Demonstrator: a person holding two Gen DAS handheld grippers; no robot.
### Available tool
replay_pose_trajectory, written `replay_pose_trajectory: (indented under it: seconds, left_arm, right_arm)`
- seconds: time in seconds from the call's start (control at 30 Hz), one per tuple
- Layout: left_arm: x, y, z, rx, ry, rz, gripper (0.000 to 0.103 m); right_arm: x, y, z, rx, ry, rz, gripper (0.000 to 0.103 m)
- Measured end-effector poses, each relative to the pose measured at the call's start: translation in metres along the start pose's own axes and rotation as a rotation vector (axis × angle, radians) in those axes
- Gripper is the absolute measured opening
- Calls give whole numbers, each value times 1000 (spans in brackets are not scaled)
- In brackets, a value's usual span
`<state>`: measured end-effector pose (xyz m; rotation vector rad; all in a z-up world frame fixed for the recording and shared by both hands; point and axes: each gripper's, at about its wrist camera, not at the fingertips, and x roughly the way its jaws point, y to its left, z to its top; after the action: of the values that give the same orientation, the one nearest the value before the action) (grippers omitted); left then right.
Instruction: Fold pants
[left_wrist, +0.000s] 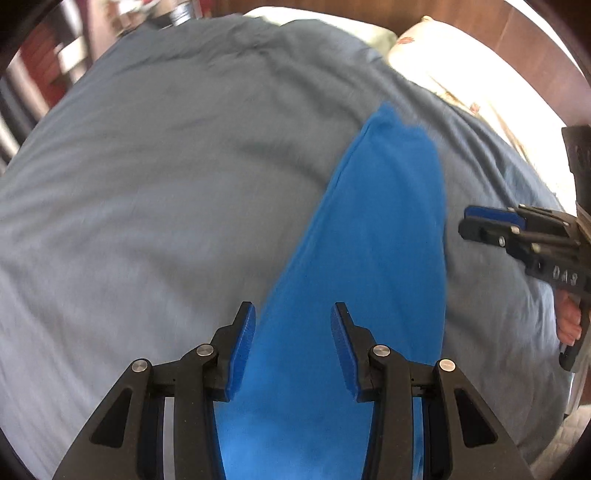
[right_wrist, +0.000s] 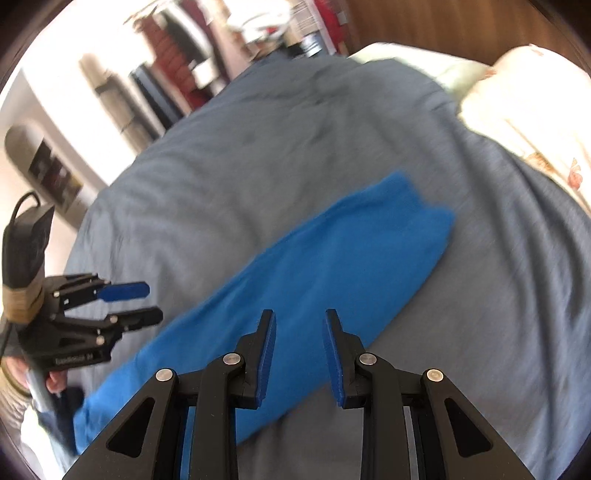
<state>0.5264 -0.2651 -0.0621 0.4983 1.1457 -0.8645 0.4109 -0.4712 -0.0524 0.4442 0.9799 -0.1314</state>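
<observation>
Blue pants (left_wrist: 373, 258) flat on grey bedspread (left_wrist: 166, 203), long axis toward one o'clock. Left gripper (left_wrist: 291, 314) directly over near end, parted, empty; right gripper (right_wrist: 299, 319) at three o'clock, likewise empty.

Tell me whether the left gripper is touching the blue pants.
Apart. In the right wrist view the left gripper hangs open to one side of the blue pants, with grey bedspread showing between its jaws and the cloth.
</observation>
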Motion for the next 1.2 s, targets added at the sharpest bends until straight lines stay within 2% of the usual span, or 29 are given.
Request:
replay_pose_trajectory:
  seconds: [0.2, 0.4, 0.5, 0.53, 0.63, 0.77, 0.93, 1.1, 1.2]
  left_arm:
    - [-50, -4, -93, -109, -18, 55, 42]
    - [-87, -25, -171, -240, -39, 124, 48]
    - [-100, -35, -216, -320, -24, 177, 50]
    - [-102, -37, -222, -335, -20, 195, 54]
    - [-105, -43, -257, -396, -7, 274, 57]
    - [-99, -44, -285, -449, 15, 338, 58]
    - [-91, -46, -301, -453, 12, 400, 59]
    - [-87, -34, -309, -485, -8, 399, 60]
    - [-83, -27, -311, -482, -17, 388, 60]
  right_arm:
    - [-12, 63, -62, -188, 132, 75, 27]
    - [-32, 98, -111, -324, 261, 191, 27]
    - [-37, 113, -131, -408, 326, 243, 27]
    - [-37, 119, -139, -436, 343, 254, 27]
    - [-35, 132, -152, -523, 367, 281, 27]
    - [-26, 150, -160, -622, 377, 266, 27]
    - [-2, 154, -159, -617, 405, 237, 27]
    - [12, 154, -157, -585, 396, 187, 27]
    - [16, 159, -161, -597, 404, 206, 27]
